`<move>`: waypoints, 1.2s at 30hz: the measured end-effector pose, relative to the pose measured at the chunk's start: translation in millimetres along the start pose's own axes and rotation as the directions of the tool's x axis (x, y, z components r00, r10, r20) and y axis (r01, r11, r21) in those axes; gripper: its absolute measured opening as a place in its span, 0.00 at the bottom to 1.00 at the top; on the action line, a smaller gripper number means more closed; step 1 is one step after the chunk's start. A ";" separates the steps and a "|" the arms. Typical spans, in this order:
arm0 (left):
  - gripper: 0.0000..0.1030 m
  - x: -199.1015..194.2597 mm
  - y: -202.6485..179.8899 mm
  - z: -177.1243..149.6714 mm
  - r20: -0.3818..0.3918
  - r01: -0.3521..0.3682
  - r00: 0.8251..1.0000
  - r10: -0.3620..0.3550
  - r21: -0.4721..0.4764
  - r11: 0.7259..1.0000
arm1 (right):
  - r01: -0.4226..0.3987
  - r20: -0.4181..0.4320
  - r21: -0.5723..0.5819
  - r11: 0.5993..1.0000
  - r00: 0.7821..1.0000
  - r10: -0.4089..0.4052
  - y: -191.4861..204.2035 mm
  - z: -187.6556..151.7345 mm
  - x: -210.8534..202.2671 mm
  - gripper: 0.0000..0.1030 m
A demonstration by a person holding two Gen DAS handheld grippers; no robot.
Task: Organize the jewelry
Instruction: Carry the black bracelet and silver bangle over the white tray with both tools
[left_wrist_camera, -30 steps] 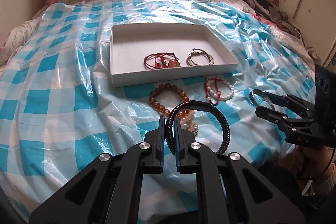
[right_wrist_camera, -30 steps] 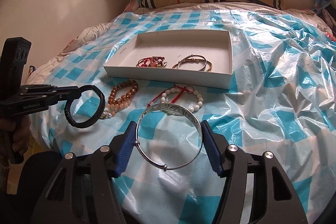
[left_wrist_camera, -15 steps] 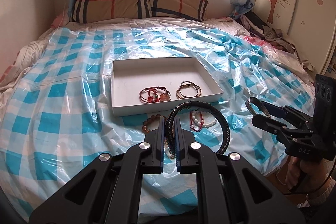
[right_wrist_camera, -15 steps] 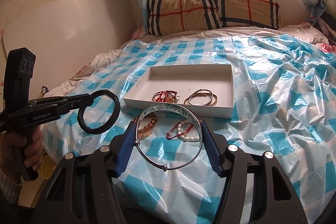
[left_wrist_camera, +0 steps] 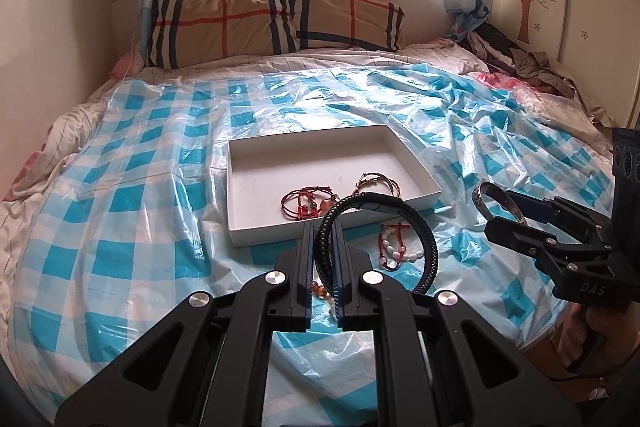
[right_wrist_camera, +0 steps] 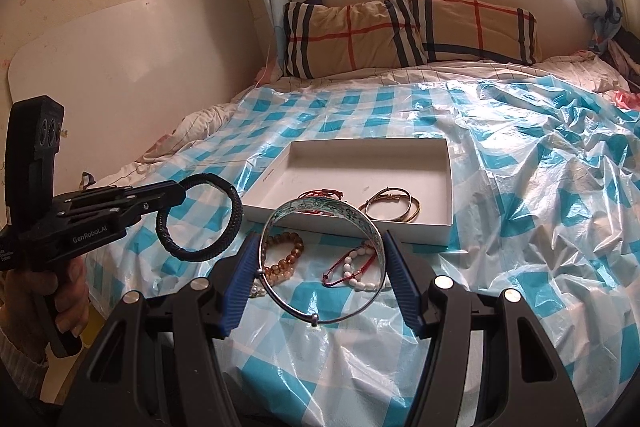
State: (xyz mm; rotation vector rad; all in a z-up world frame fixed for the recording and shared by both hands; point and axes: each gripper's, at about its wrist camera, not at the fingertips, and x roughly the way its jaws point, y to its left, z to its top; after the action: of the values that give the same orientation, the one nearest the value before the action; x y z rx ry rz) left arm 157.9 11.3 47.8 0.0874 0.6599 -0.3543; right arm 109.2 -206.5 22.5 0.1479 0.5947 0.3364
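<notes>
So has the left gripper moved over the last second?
Yes. The left gripper, shut on the black braided bracelet, has risen and drawn back from the white box, which now looks smaller and sits higher in its view.

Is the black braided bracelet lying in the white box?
No, the left claw holds the black bracelet in the air, short of the box.

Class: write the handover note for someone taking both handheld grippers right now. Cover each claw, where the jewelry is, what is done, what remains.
Left claw: shut on the black braided bracelet, held above the bed.
Right claw: shut on the silver bangle, also held up.
White tray: holds the red string bracelet and gold bangles.
On the checkered sheet before the tray: amber bead bracelet, white bead bracelet.
Left: place both held pieces in the tray, then the two beaded ones.
</notes>
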 end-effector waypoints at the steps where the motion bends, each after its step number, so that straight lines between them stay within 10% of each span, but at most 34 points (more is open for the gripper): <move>1: 0.07 0.3 -0.1 0.6 0.002 -0.002 1.000 0.002 0.002 1.000 | 0.000 0.002 0.000 1.000 1.000 0.000 -0.1 0.5 0.2 0.58; 36: 0.07 7.4 -2.0 10.7 0.023 -0.020 1.000 0.020 0.008 1.000 | 0.003 0.018 -0.009 1.000 1.000 -0.003 -2.7 12.5 11.2 0.58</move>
State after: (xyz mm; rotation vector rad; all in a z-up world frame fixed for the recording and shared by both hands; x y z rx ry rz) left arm 168.9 5.3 51.8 0.0978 0.6347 -0.3384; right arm 125.8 -205.5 26.2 0.1412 0.5756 0.3347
